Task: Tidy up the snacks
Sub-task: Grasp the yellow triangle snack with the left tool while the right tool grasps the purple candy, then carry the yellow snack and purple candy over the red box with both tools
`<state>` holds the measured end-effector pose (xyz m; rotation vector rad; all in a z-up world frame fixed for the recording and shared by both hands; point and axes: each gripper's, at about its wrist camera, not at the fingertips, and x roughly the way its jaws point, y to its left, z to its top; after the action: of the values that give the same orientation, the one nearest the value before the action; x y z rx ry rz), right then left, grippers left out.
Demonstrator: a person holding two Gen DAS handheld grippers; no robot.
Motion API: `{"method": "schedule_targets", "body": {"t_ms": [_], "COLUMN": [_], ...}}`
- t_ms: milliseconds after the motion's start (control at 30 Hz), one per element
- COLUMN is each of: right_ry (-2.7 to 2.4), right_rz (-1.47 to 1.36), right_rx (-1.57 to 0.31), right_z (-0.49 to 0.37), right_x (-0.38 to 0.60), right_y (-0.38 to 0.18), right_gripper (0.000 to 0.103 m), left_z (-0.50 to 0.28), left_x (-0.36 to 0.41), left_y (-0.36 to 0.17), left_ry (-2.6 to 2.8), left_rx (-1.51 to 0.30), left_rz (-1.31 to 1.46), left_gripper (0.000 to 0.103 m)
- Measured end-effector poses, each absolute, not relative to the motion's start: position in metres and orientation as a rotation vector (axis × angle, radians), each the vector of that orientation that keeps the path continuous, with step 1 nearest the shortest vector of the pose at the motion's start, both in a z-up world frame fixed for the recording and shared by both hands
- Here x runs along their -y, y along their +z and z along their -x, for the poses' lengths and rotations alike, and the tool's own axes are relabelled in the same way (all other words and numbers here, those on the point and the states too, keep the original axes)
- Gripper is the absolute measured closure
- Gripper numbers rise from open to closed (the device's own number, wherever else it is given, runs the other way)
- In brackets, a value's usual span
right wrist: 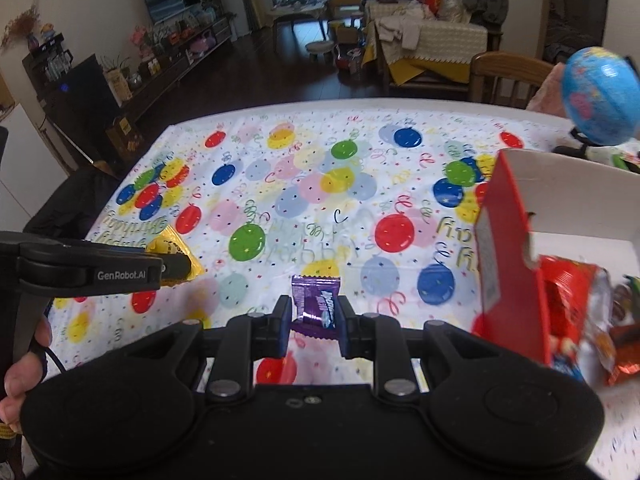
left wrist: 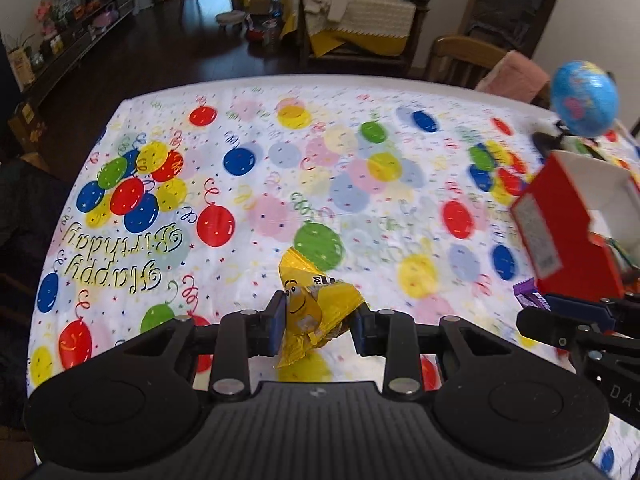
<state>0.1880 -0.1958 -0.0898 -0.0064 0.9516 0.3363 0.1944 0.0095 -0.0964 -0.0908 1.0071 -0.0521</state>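
My left gripper (left wrist: pixel 318 322) is shut on a yellow M&M's packet (left wrist: pixel 316 300) and holds it above the table. The packet also shows in the right wrist view (right wrist: pixel 172 250), in the left gripper (right wrist: pixel 176 266) at the left. My right gripper (right wrist: pixel 314 316) is shut on a purple candy wrapper (right wrist: pixel 314 300) above the table. This wrapper (left wrist: pixel 530 294) shows in the left wrist view at the right gripper's tip (left wrist: pixel 532 316). A red cardboard box (right wrist: pixel 508 256) with a white inside stands to the right and holds red snack packets (right wrist: pixel 572 304).
The table wears a balloon-print birthday cloth (right wrist: pixel 304 200). A blue globe (right wrist: pixel 600 96) stands at the far right behind the box. A wooden chair (right wrist: pixel 508 76) stands beyond the table's far edge. The red box also shows in the left wrist view (left wrist: pixel 568 236).
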Motion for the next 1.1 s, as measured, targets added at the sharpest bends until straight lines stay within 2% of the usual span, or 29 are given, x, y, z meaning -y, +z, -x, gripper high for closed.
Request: {"method": "schedule_targets", "body": {"t_ms": [333,600,1100], "right_ry": [0.248,0.217,0.207], "right_rz": [-0.031,-0.055,-0.057], "right_rx": [-0.852,-0.780,-0.748], "right_z": [-0.126,-0.110,-0.130], "right_x": [0.221,0.255,0.366], "right_y": [-0.044,-0.018,-0.009], "right_gripper": [0.082,0.082,0.082], "left_z": [-0.142,-0.129,-0.148], "left_x": [0.020,0.058,0.183], "left_y": [-0.048,-0.016,-0.009], "left_ry": [-0.187,-0.249,-0.281], "left_rx": [-0.920,-0.866,-0.867], "left_rz": [0.063,0.033,-0.038], "left_gripper": [0.071,0.071,0.071]}}
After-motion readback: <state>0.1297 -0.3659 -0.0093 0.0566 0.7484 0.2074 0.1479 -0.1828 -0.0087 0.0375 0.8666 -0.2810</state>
